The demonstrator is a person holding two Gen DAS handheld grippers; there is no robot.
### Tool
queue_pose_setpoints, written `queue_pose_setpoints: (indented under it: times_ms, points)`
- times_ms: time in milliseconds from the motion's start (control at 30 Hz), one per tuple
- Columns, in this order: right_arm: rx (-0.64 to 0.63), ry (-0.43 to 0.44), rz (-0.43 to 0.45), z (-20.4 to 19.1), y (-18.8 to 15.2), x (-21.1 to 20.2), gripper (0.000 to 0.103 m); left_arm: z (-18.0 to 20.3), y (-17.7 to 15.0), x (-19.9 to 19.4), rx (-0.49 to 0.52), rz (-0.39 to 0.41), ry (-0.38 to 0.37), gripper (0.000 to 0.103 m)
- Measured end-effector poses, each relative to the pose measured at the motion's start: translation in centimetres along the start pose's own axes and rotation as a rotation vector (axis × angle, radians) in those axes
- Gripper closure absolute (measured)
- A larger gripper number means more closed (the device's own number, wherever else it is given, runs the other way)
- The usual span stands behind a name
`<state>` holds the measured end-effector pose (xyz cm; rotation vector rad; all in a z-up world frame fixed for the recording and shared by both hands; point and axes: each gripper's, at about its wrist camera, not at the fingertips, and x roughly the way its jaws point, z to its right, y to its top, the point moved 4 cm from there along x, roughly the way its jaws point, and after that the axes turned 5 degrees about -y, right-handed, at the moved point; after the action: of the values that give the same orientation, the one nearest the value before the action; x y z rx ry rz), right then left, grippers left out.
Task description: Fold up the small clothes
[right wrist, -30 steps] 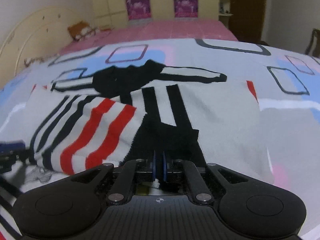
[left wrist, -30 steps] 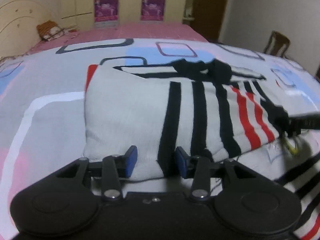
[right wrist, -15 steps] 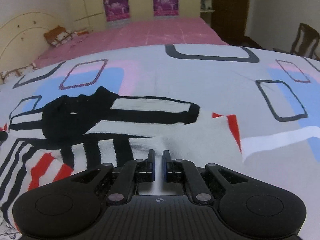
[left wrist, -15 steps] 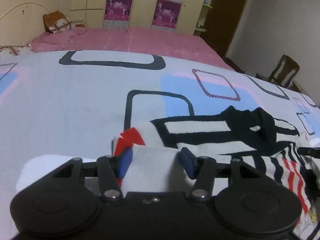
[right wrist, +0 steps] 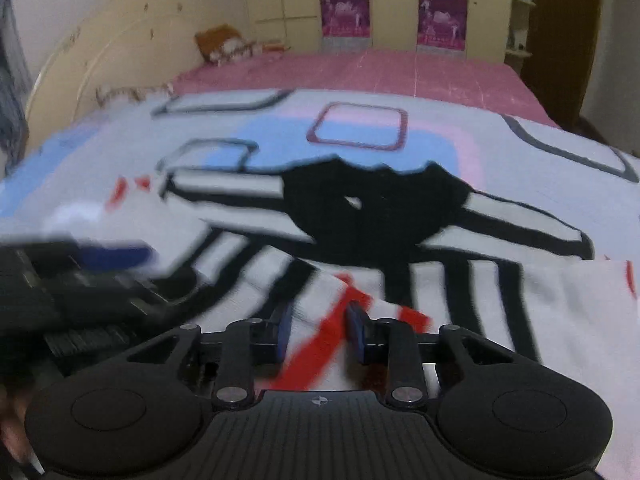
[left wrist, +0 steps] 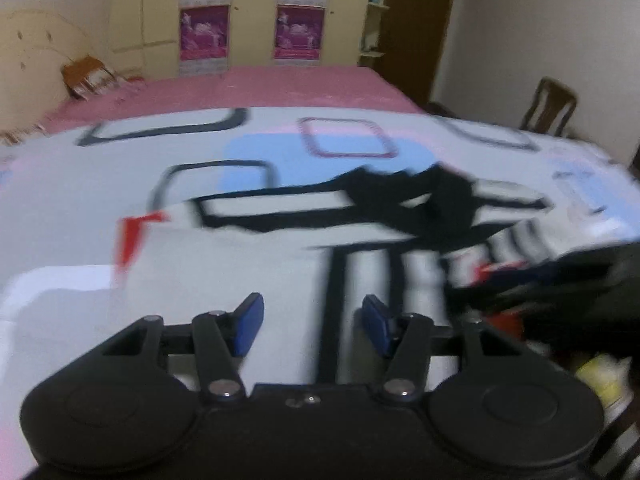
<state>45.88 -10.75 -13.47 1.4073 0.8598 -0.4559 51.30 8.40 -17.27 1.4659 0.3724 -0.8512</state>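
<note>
1. The striped garment (left wrist: 248,264) lies on the bed (left wrist: 120,168), folded in half now: a second ago its lower hem was pinched near the bed's near edge, and it has since been carried up over the body toward the black collar (right wrist: 360,208).
2. The right gripper (right wrist: 316,332), which was clamped tight on the hem, is opening; red-striped cloth sits loose between its blue pads.
3. The left gripper (left wrist: 310,326) is also opening, about half wide, over the white cloth.
4. Judgement: this fold is laid; smoothing or a sideways fold likely follows.
</note>
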Motion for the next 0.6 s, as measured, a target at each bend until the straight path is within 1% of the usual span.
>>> queue_pose_setpoints:
  times_ms: [33,67,100,133,167,233,267,333,400,433,500,533,567,600]
  points:
    - [0.007,-0.051,0.003,1.1,-0.2,-0.3,0.073,-1.3,-0.4,-0.7,-0.016,0.005,-0.016,0.049]
    - [0.039,-0.121,0.002,3.1,-0.6,-0.6,0.073,-2.4,-0.6,-1.3,-0.016,0.006,-0.01,0.05]
    - [0.089,-0.167,-0.009,5.3,-1.1,-0.7,0.073,-2.9,-0.7,-1.7,0.0,0.001,0.001,0.053]
    - [0.142,-0.123,-0.01,6.6,-1.4,-0.8,0.073,-2.9,-0.7,-1.8,0.01,-0.002,0.002,0.053]
    - [0.159,-0.104,-0.015,7.0,-1.5,-0.9,0.073,-2.7,-0.6,-1.7,0.014,-0.006,0.007,0.053]
    - [0.109,-0.136,-0.013,5.9,-0.8,-1.4,0.073,-1.9,0.0,-1.7,0.008,-0.004,0.029,0.05]
    - [0.102,-0.128,0.011,5.3,-0.4,-2.1,0.073,-1.2,0.3,-2.0,-0.002,0.011,0.015,0.05]
    - [0.095,-0.066,0.054,3.4,0.3,-3.0,0.073,0.8,0.7,-2.2,-0.007,0.036,-0.022,0.045]
    - [0.064,-0.027,0.045,1.4,0.5,-2.6,0.073,2.9,0.7,-1.9,0.027,0.028,-0.041,0.045]
    - [0.049,-0.005,0.023,0.8,0.2,-2.3,0.073,3.5,0.5,-1.8,0.041,0.02,-0.042,0.045]
    - [0.036,0.009,-0.006,1.0,-0.7,-2.1,0.073,3.4,-0.1,-1.8,0.057,0.011,-0.03,0.044]
    - [0.025,-0.014,-0.008,2.0,-1.4,-2.3,0.073,2.4,-0.6,-1.8,0.064,-0.005,0.012,0.044]
    - [0.03,-0.079,-0.006,3.7,-2.0,-2.6,0.073,1.0,-1.1,-1.8,0.065,-0.027,0.055,0.043]
    - [0.057,-0.152,-0.006,5.7,-2.6,-3.0,0.073,-0.7,-1.7,-2.1,0.053,-0.02,0.073,0.043]
